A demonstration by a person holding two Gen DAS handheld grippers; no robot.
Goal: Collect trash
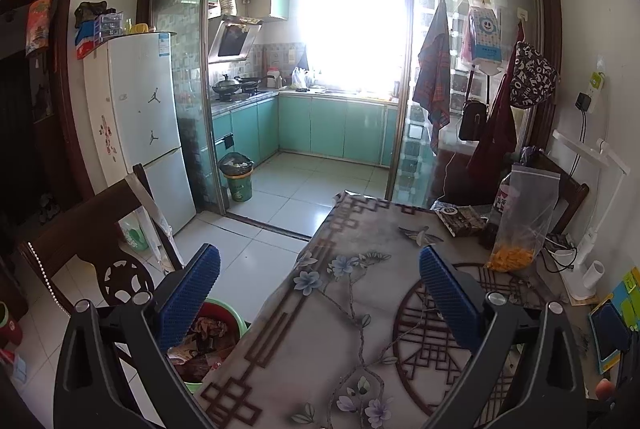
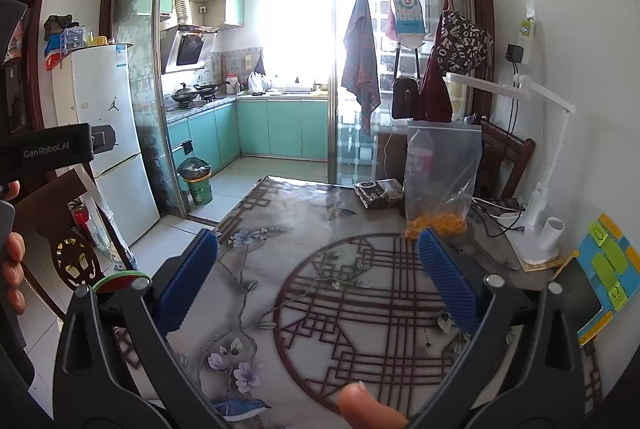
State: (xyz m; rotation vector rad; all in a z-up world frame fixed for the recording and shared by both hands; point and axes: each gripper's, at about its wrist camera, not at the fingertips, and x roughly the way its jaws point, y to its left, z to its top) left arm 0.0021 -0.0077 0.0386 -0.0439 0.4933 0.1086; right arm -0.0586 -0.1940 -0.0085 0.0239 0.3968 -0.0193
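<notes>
A green bin (image 1: pixel 232 321) full of crumpled wrappers stands on the floor beside the table's left edge, partly behind my left gripper's left finger. My left gripper (image 1: pixel 320 293) hangs open over the table's left side, holding nothing. My right gripper (image 2: pixel 320 281) is open above the middle of the patterned tablecloth (image 2: pixel 320 309), also with nothing in it. At the table's far end lie a dark snack packet (image 2: pixel 380 193) (image 1: pixel 460 221) and a clear zip bag (image 2: pixel 440 181) (image 1: pixel 520 221) with orange bits at its bottom.
A wooden chair (image 1: pixel 92 249) stands left of the table. A white desk lamp (image 2: pixel 536 189), cables, a white cup (image 2: pixel 554 229) and a colourful board (image 2: pixel 604 269) crowd the table's right side. A second bin (image 1: pixel 238 177) sits at the kitchen doorway. A fingertip (image 2: pixel 364 405) shows at the bottom of the right wrist view.
</notes>
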